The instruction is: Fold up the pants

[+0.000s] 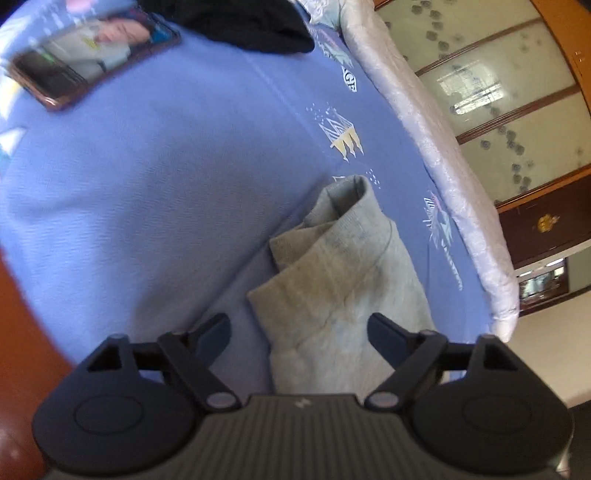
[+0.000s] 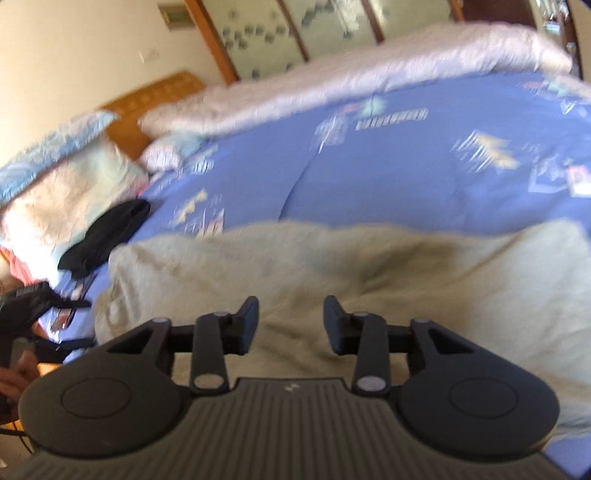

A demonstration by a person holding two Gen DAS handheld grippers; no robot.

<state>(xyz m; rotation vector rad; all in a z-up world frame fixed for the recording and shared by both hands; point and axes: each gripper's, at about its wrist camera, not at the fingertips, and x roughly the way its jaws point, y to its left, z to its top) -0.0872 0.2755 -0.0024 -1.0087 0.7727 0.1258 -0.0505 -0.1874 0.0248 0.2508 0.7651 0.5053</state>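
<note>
Grey-beige pants lie on a blue printed bedspread. In the left wrist view the cuffed leg ends (image 1: 347, 258) stretch away from my left gripper (image 1: 299, 328), which is open above them and holds nothing. In the right wrist view the wide body of the pants (image 2: 332, 266) fills the middle, blurred by motion. My right gripper (image 2: 291, 317) is open just over the cloth, holding nothing. The other handheld gripper (image 2: 26, 299) shows at the left edge.
A phone (image 1: 92, 55) lies on the bedspread (image 1: 147, 184) at far left, beside a black garment (image 1: 251, 26). A white quilt (image 1: 443, 155) runs along the bed's far edge. Pillows (image 2: 55, 184) and a wooden headboard (image 2: 155, 99) sit beyond; glass-panelled wardrobe doors (image 1: 498, 110) behind.
</note>
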